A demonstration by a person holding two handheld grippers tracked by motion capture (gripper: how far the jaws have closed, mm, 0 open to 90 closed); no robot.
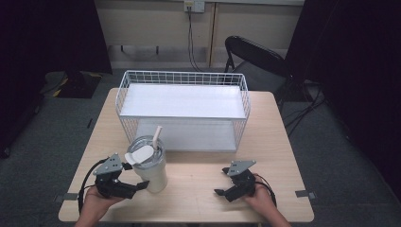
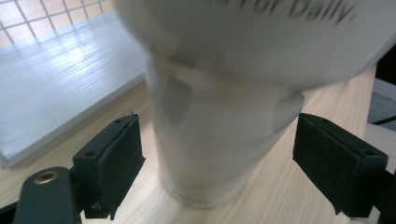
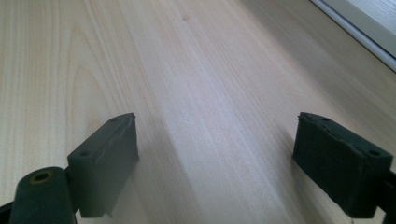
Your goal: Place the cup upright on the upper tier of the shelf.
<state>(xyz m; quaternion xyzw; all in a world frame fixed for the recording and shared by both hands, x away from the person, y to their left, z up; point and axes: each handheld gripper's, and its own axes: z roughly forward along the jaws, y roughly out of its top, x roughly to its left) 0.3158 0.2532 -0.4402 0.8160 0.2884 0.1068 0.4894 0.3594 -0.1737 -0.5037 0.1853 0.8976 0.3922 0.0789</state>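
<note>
The cup stands upright near the desk's front left, between the spread jaws of the left tool. Close squarely on its lower body, keeping it vertical. The right tool is released, hovering front right.

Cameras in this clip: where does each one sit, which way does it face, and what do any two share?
High view: above the person's side, facing forward and down on the table, wire rack and tumbler; both hands and forearms enter from below.
Left gripper view: rides the left gripper, looking along its open jaws at the tumbler's base.
Right gripper view: rides the right gripper, facing bare tabletop between open jaws.
Shared: high and left gripper views both show the tumbler and rack shelf.
</note>
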